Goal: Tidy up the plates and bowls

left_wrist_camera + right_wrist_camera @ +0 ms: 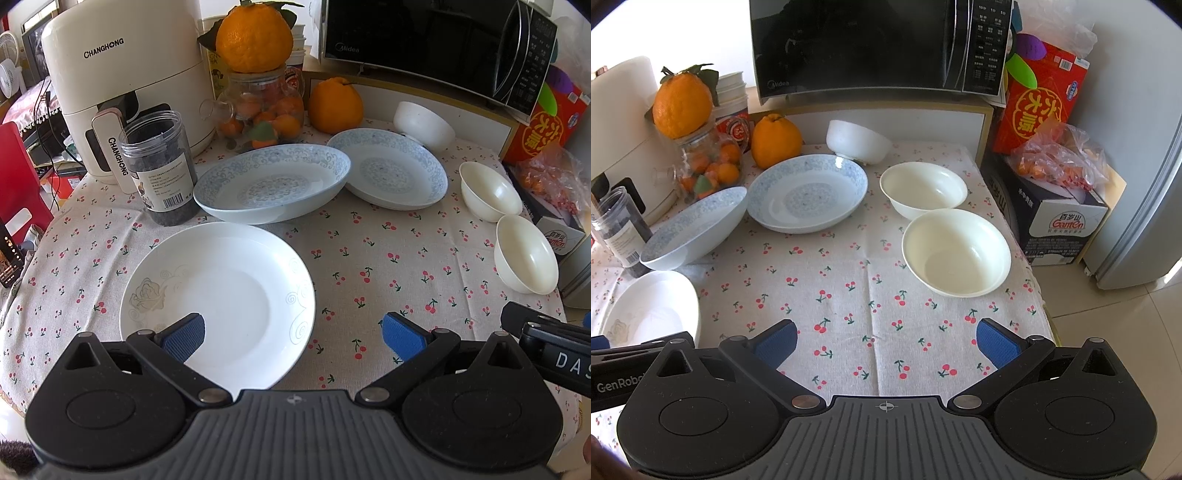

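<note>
A white plate (221, 291) with a grey rose lies near the table's front left. Two blue-patterned plates lie behind it, one (271, 182) leaning on the other (391, 168). Two cream bowls (487, 192) (524, 254) stand upright at the right, and a white bowl (424, 125) lies upside down at the back. My left gripper (293, 338) is open and empty, its left pad over the white plate's near rim. My right gripper (886, 341) is open and empty above the cloth, short of the near cream bowl (956, 251).
A white air fryer (122, 85), a dark jar (162, 170), a glass jar of small oranges (266, 110) and a large orange (336, 105) stand at the back left. A microwave (879, 48) sits on a shelf behind. Boxes (1056, 206) stand off the table's right edge.
</note>
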A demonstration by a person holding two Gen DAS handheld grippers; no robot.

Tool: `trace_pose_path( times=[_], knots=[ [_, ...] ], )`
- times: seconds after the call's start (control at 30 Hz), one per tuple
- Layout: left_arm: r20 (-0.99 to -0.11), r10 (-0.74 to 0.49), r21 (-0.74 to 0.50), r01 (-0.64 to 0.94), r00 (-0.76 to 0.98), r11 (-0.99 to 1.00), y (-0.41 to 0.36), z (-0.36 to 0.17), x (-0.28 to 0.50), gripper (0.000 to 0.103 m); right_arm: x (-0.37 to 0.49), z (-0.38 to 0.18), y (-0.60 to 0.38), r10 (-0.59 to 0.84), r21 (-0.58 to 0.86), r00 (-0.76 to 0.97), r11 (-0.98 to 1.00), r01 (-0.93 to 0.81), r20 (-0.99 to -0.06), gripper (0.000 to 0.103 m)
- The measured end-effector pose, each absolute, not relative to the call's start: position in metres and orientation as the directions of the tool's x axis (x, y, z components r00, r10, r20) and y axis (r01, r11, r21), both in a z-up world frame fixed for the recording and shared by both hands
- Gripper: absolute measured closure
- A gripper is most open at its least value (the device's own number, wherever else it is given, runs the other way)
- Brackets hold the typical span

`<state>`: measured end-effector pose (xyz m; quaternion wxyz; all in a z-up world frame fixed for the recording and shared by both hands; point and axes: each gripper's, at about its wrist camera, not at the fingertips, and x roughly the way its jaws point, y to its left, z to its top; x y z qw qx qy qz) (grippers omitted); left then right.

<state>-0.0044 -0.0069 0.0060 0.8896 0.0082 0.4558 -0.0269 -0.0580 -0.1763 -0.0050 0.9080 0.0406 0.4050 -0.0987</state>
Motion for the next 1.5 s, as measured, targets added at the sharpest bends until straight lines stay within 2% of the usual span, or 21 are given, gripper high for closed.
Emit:
trace_pose_path(
  times=[0.87, 1.1, 1.33, 1.5],
  knots=[
    [-0.8, -0.04, 0.016, 0.088, 0.598, 0.996, 0.001, 0.013, 0.008, 0.0, -0.048, -0.005, -0.175, -0.117, -0.01, 0.64, 0.986, 0.169, -0.759, 0.0],
    [-0.761, -0.065, 0.015, 0.117, 0.645, 0.993, 0.01, 0.034, 0.028, 0.0, -0.025, 0.014, -0.178, -0.044, 0.025, 0.623, 0.994, 0.102, -0.781, 0.0],
    [-0.791, -0.123, -0.044, 0.145, 0.6, 0.989, 0.029, 0.038, 0.06, 0.001, 0.002, 0.025, -0.183, 0.038, 0.089, 0.65, 0.995, 0.045, -0.759, 0.0],
    [-0.779, -0.134, -0.098, 0.091, 0.613, 0.991, 0.055, 0.033, 0.082, 0.012, 0.027, 0.013, -0.18, 0.153, 0.193, 0.649, 0.981, -0.009, -0.746, 0.0]
  ],
)
